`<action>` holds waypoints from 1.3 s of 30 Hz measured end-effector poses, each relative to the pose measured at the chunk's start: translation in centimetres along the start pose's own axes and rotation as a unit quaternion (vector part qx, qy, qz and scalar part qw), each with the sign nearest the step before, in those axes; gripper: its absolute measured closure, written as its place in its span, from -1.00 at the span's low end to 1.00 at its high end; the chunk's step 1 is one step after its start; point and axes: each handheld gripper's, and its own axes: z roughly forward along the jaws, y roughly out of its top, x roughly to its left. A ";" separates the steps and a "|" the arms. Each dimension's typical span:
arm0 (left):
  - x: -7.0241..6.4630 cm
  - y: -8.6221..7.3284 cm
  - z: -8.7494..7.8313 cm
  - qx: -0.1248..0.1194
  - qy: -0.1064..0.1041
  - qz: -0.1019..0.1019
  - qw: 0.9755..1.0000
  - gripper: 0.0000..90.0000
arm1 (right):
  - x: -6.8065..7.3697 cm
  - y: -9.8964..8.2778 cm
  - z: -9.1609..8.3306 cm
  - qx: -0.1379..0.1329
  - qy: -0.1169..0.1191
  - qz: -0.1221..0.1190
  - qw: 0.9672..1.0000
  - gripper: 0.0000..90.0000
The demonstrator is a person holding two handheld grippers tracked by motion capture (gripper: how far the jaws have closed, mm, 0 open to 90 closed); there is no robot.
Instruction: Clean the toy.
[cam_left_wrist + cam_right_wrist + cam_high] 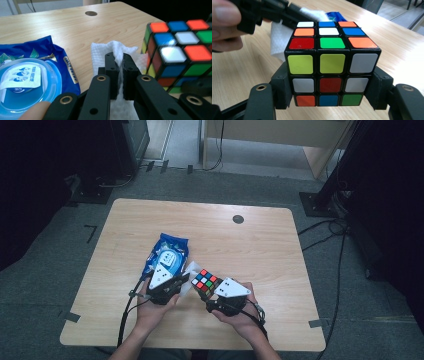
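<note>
My left gripper (122, 67) is shut on a crumpled white wipe (110, 50), which bulges out above its jaws. A scrambled colour cube (332, 62) sits squeezed between the jaws of my right gripper (330, 90), just above the table. In the high view the left gripper (182, 279) and its wipe (191, 269) hang close to the cube's (206, 281) left side, and the right gripper (209, 290) comes in from the lower right. Whether the wipe touches the cube I cannot tell.
A blue wet-wipe pack (167, 254) with a round plastic lid (22, 80) lies left of centre on the wooden table (260, 250). A round cable hole (238, 219) sits near the far edge. Dark stands and cables surround the table on the floor.
</note>
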 end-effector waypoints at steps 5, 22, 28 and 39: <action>-0.4 -0.3 0.6 0.009 -0.010 -0.001 1.000 0.79 | -0.7 -0.1 -0.6 -0.004 -0.008 0.006 1.000 -0.22; -1.1 2.2 -1.1 -0.021 -0.096 -0.069 0.993 -0.06 | -0.6 -0.3 -0.3 -0.002 -0.012 0.011 1.000 -0.22; -2.5 2.6 -0.6 0.012 -0.108 -0.055 0.993 -0.21 | 0.5 -0.2 0.2 0.001 -0.007 -0.003 1.000 -0.22; -2.8 2.2 1.0 0.086 -0.096 -0.068 0.989 -0.32 | 1.9 -0.4 1.0 0.008 -0.029 -0.045 0.999 -0.23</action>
